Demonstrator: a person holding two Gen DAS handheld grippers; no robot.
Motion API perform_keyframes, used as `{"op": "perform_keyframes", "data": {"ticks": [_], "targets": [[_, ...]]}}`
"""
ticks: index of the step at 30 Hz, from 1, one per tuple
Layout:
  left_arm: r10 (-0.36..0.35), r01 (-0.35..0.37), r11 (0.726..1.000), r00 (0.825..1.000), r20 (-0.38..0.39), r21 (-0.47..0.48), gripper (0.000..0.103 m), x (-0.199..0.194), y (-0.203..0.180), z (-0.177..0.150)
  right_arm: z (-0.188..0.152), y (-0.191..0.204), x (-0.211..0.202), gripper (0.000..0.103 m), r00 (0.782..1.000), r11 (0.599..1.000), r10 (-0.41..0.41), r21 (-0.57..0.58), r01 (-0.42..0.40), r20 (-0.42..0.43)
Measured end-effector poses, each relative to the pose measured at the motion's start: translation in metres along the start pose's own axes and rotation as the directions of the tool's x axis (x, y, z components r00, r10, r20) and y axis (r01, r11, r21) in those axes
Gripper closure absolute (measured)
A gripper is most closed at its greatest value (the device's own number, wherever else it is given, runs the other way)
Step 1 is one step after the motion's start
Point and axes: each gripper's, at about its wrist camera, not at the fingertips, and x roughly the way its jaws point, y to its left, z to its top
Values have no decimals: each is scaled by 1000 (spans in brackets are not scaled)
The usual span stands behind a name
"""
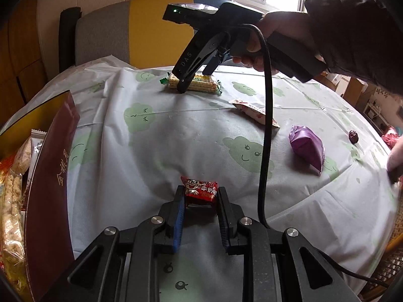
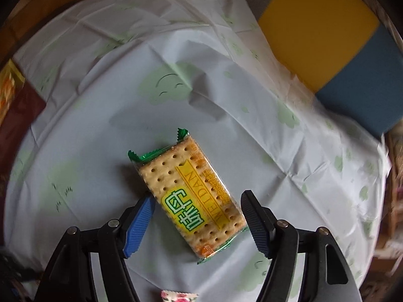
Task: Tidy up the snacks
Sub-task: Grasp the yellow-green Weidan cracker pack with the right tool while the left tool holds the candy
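Observation:
My left gripper [image 1: 200, 195] is shut on a small red snack packet [image 1: 200, 188], held just above the tablecloth. My right gripper [image 2: 197, 202] is open, its fingers on either side of a cracker packet with green ends [image 2: 191, 196] that lies flat on the cloth. In the left wrist view the right gripper [image 1: 182, 85] reaches down onto the same cracker packet [image 1: 199, 83] at the far side of the table. A purple packet [image 1: 307, 147] and a long pink-and-white packet [image 1: 254, 112] lie on the right.
A dark red box [image 1: 47, 188] with puffed-rice snack bags [image 1: 11, 201] stands at the left; it also shows in the right wrist view [image 2: 17, 105]. A small dark fruit [image 1: 353, 136] lies far right. A grey-yellow chair [image 1: 121, 32] stands behind the table. A black cable [image 1: 265, 125] hangs in front.

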Motion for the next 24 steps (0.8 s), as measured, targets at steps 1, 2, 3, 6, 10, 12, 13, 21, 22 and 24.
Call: {"op": "perform_keyframes", "data": {"ticks": [1, 2, 3, 6, 10, 12, 13, 21, 22, 24], "targets": [[-1, 1, 1000, 1000, 1, -1, 79, 0, 0, 0, -1, -3, 0, 34, 1000, 1000, 13, 20, -13, 4], [-1, 1, 1000, 1000, 1, -1, 79, 0, 0, -1, -3, -4, -1, 38, 1000, 999, 20, 39, -20, 13], [-2, 2, 1000, 1000, 1, -1, 79, 0, 0, -1, -5, -4, -3, 40, 1000, 998, 23, 59, -24, 19], [2, -2, 1000, 1000, 4, 4, 79, 0, 0, -1, -9, 0, -9, 47, 999, 993, 51, 108, -52, 12], [3, -3, 1000, 1000, 7, 5, 79, -1, 0, -2, -24, 11, -31, 50, 996, 986, 89, 138, -90, 15], [-3, 3, 1000, 1000, 8, 1, 79, -1, 1, -2, -39, 19, -43, 51, 992, 981, 122, 147, -122, 13], [-6, 6, 1000, 1000, 7, 0, 79, -1, 2, -2, -48, 23, -48, 51, 991, 979, 137, 153, -137, 11], [-24, 24, 1000, 1000, -2, -11, 79, -1, 6, -1, -134, 36, -61, 52, 975, 944, 222, 252, -211, -16], [-24, 23, 1000, 1000, -4, -11, 79, -1, 6, -1, -142, 39, -61, 52, 974, 941, 227, 260, -215, -14], [-19, 19, 1000, 1000, -10, -5, 79, -2, 6, -1, -155, 43, -58, 52, 973, 933, 232, 284, -219, -13]]}}
